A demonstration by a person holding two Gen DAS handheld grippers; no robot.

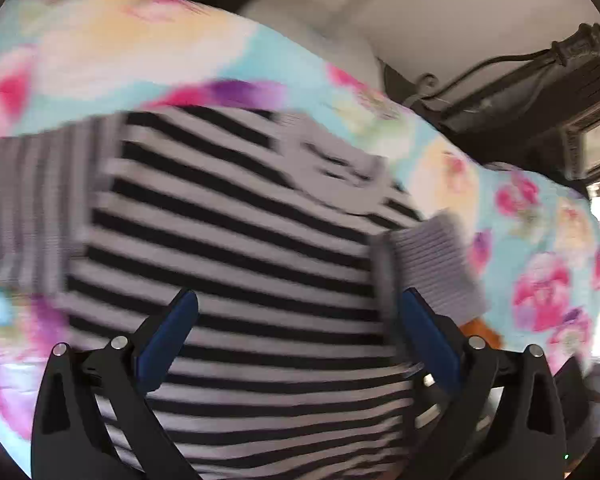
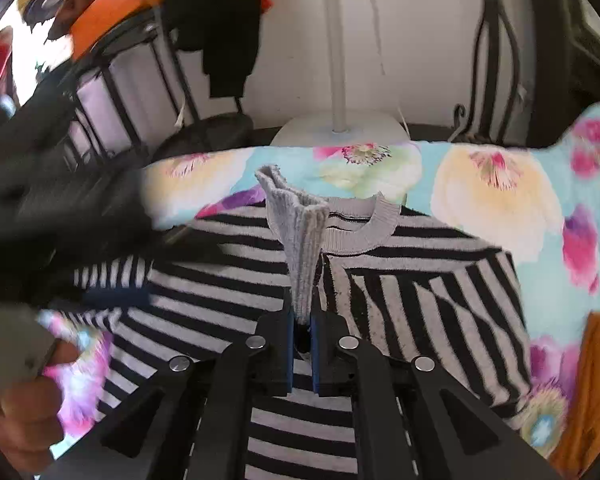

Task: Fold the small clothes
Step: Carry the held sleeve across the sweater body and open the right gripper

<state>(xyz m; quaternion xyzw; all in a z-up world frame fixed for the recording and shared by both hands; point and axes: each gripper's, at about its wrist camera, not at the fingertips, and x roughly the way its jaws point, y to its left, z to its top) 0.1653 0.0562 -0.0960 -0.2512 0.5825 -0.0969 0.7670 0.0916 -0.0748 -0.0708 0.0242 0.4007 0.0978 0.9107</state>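
Note:
A small black-and-grey striped sweater (image 1: 236,240) lies flat on a floral sheet (image 1: 100,52), neck band away from me. My left gripper (image 1: 298,304) is open and empty, low over the sweater's body; the view is blurred. My right gripper (image 2: 301,322) is shut on the grey ribbed sleeve cuff (image 2: 300,228) and holds it up over the sweater's chest (image 2: 220,276), beside the grey collar (image 2: 364,224). The right sleeve (image 2: 440,308) lies folded in over the body. The left gripper shows as a dark blur (image 2: 60,216) at the left of the right wrist view.
The floral sheet (image 2: 496,188) covers a bed. A white lamp base (image 2: 340,128) stands behind the bed against the wall. A dark metal bed frame (image 2: 492,60) and a rack with hanging clothes (image 2: 140,80) stand at the back. An orange cloth (image 2: 584,392) lies at the right edge.

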